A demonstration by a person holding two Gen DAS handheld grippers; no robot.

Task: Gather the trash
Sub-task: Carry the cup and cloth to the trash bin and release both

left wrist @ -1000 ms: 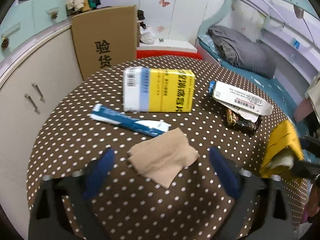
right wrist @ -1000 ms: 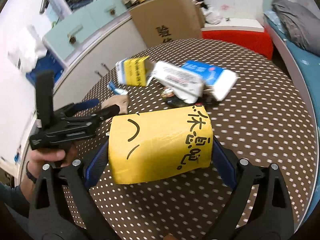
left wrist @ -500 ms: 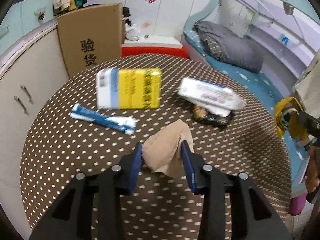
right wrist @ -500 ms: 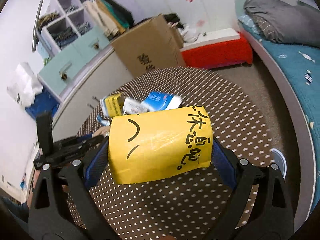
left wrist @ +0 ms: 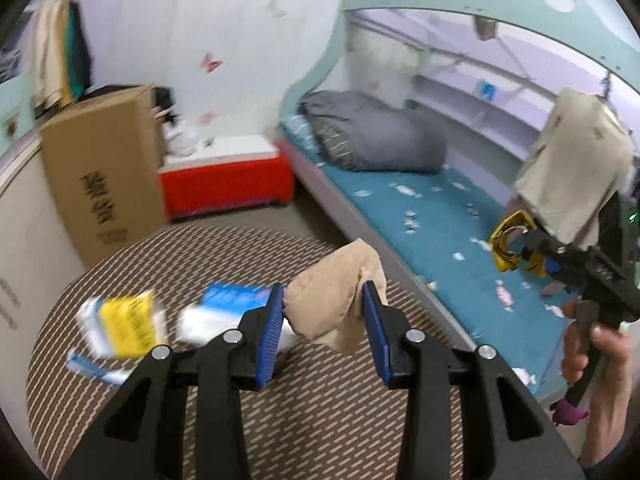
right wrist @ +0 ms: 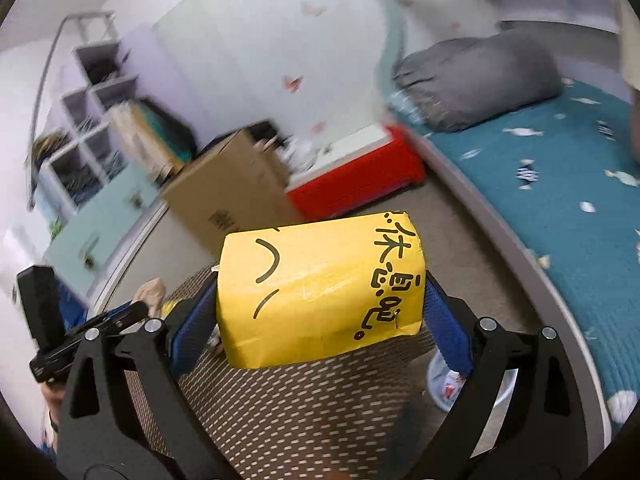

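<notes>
The left gripper [left wrist: 326, 312] pinches a crumpled beige tissue [left wrist: 336, 300] above the dotted table [left wrist: 280, 420], while the right gripper [right wrist: 320, 300] clamps a yellow packet [right wrist: 320, 288].

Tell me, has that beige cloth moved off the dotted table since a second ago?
Yes. The beige cloth lay flat on the table then; now the left gripper pinches it, lifted above the tabletop.

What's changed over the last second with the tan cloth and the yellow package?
The left gripper closed its jaws on the tan cloth, which lay flat on the dotted table, and lifted it clear. The right gripper kept hold of the yellow package and carried it up and away. The boxes stayed on the table.
</notes>
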